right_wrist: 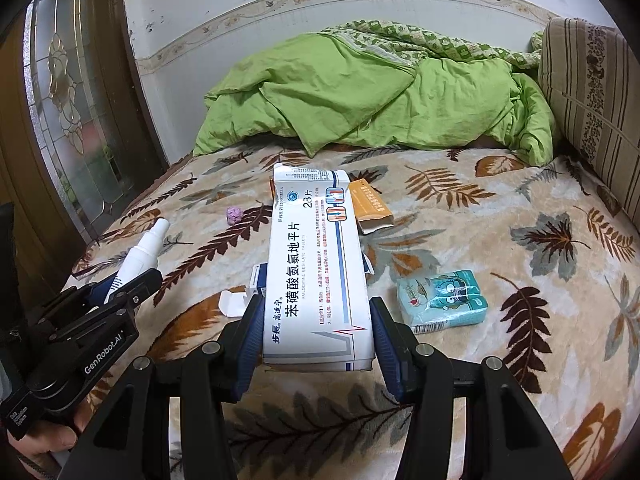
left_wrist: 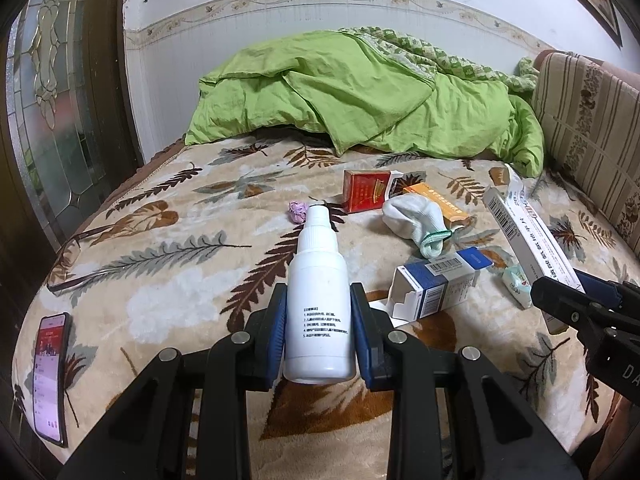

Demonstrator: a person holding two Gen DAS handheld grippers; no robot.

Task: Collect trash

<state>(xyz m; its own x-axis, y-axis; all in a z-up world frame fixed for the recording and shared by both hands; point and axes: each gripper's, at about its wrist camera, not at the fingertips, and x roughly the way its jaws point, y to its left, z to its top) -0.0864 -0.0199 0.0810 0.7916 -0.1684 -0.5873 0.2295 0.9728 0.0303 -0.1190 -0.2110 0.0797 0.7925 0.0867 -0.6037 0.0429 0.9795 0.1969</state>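
Note:
My left gripper [left_wrist: 319, 320] is shut on a white spray bottle [left_wrist: 319, 304], held above the leaf-patterned bed; the bottle also shows in the right wrist view [right_wrist: 140, 252]. My right gripper [right_wrist: 318, 328] is shut on a long white medicine box [right_wrist: 316, 272], which also shows in the left wrist view [left_wrist: 524, 236]. On the bed lie a red box [left_wrist: 365, 196], an orange box [left_wrist: 438, 206], an open blue-and-white box [left_wrist: 436, 284], a white sock [left_wrist: 414, 222], a pink crumpled ball [left_wrist: 297, 213] and a teal tissue pack [right_wrist: 442, 300].
A phone [left_wrist: 49, 376] and glasses [left_wrist: 68, 264] lie at the bed's left edge. A green quilt [left_wrist: 360, 92] is heaped at the back by the wall. A striped cushion [left_wrist: 592, 128] stands on the right. A glass-panelled door [left_wrist: 52, 92] is on the left.

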